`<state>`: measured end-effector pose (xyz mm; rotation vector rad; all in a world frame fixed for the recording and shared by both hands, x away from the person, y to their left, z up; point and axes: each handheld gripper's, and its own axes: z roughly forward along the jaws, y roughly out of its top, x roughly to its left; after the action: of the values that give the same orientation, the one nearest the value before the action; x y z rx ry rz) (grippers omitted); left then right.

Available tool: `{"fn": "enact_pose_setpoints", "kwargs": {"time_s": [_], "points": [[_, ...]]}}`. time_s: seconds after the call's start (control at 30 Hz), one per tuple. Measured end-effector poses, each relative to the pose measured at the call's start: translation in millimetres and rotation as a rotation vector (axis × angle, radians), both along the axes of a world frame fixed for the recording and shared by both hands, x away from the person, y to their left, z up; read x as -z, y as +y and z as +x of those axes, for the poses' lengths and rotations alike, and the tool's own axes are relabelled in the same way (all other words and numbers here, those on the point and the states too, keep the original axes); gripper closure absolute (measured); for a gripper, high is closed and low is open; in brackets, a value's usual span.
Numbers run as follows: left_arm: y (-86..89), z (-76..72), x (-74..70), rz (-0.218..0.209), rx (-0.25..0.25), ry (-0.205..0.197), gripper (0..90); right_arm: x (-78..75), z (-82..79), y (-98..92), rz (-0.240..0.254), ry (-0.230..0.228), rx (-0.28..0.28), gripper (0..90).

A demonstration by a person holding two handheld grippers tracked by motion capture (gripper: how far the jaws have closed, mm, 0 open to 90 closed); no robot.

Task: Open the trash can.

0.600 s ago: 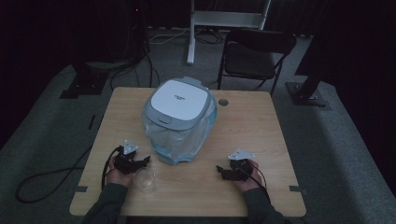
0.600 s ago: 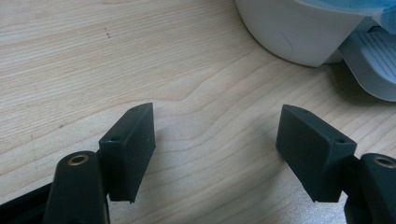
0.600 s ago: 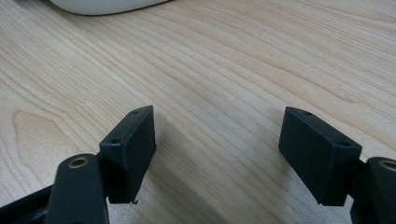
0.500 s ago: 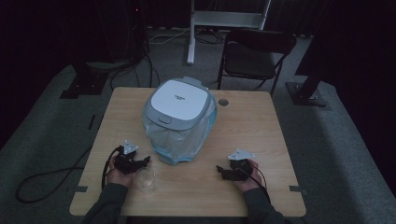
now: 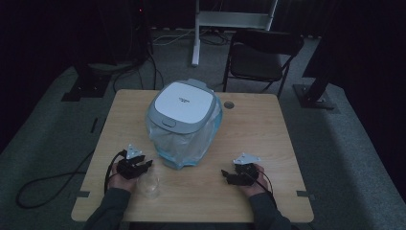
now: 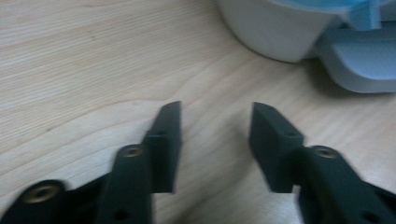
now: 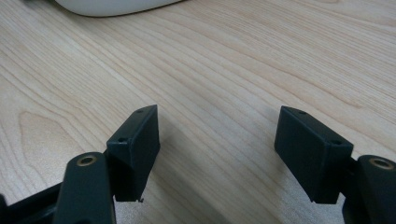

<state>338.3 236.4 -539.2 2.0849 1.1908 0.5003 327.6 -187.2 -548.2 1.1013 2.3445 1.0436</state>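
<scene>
Two grippers rest low over a wooden worktop, one near each front corner. At the left, the left gripper has its jaws parted partway with bare wood between them, gripping nothing; in the left gripper view those jaws point toward the base of the appliance. Just beside that gripper, toward the front edge, stands a clear glass, faint and hard to make out against the wood. Open board lies between the left hand and the left edge.

At the middle, a white, grey-lidded appliance sits inside a clear bluish plastic bag; the bag blurs its lower body, and its back side is hidden. In the left gripper view its pale base is cut off by the top edge.

At the right, the right gripper has its jaws wide apart and empty, wood grain between them. Bare worktop stretches around it toward the right edge and far corner, where a small round grommet sits.
</scene>
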Motion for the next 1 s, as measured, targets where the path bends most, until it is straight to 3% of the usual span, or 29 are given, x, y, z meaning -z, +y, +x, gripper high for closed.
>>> {"fn": "enact_pose_setpoints", "kwargs": {"time_s": [0.03,0.17,0.33,0.6,0.77,1.0], "points": [[-0.1,0.0,-0.5,-0.008,0.013,0.007,59.6,0.0,0.0,0.0,0.000,0.000,0.000,29.9],[-3.0,-1.2,-4.2,-0.051,0.067,0.005,76.9,0.0,0.1,0.0,0.000,-0.001,-0.001,29.9],[-8.6,-4.9,-11.7,-0.101,0.140,-0.026,87.9,0.0,0.0,0.1,0.000,0.000,0.000,29.9],[-21.1,-2.7,-15.9,-0.133,0.224,-0.035,89.1,0.0,-0.3,0.2,0.000,0.001,0.003,29.9],[-24.6,1.0,-15.4,-0.157,0.247,-0.030,88.9,0.0,-0.6,0.3,0.000,0.000,0.005,30.0],[-31.6,3.2,-16.4,-0.159,0.280,-0.045,87.3,0.0,-0.9,0.4,-0.001,-0.001,0.009,30.1]]}}
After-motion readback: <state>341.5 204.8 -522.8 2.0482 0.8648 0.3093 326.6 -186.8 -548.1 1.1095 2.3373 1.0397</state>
